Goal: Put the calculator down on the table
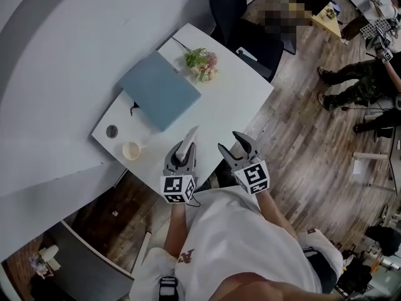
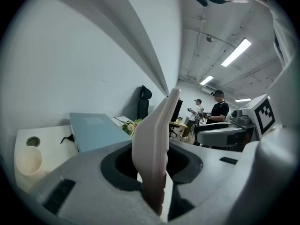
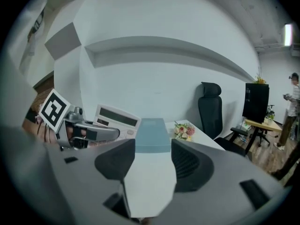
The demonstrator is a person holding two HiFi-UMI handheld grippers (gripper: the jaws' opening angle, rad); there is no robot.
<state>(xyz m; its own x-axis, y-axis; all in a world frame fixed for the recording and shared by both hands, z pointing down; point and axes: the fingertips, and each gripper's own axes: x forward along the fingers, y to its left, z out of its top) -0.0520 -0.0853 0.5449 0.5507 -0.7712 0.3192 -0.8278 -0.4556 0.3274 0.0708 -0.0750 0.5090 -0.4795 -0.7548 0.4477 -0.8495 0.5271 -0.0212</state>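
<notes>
The calculator (image 1: pixel 187 142) is standing upright over the table's near edge, on the near side of the blue folder (image 1: pixel 159 89), with the left gripper (image 1: pixel 182 153) clamping its lower end. The left gripper view is showing it only edge-on, while the right gripper view is showing its display face. The right gripper (image 1: pixel 233 144) is hanging just beside it, jaws apart around nothing. Between the blue folder and the near edge, bare white table (image 1: pixel 235 96) is lying open. A cup (image 1: pixel 131 150) is sitting left of the calculator, near that edge.
</notes>
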